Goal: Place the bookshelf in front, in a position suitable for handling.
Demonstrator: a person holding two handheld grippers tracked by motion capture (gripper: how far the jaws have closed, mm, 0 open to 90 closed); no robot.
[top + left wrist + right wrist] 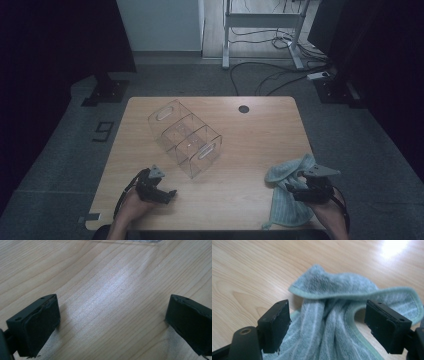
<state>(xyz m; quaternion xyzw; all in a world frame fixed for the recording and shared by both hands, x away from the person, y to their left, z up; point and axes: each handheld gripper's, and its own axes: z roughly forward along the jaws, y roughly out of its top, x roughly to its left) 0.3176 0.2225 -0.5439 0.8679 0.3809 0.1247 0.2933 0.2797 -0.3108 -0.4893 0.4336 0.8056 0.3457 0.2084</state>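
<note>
Two hand-held grippers sit low at the near edge of the wooden table (pixel 260 130). Right gripper (pixel 327 322): jaws spread wide and released, with the bunched pale blue-green towel (pixel 342 290) lying between them; neither pad presses on the cloth. From the high view the same right gripper (pixel 300 189) rests over the middle of the towel (pixel 287 200), which lies crumpled at the table's near right corner, one fold raised toward the table centre and its lower hem close to the near edge. Left gripper (pixel 112 322): jaws likewise parted and released, with bare wood grain between them. From above, the left gripper (pixel 162 192) lies near the table's near left edge, just short of a clear plastic divided box (pixel 185 137) that stands diagonally at mid-table, well apart from the towel.
</note>
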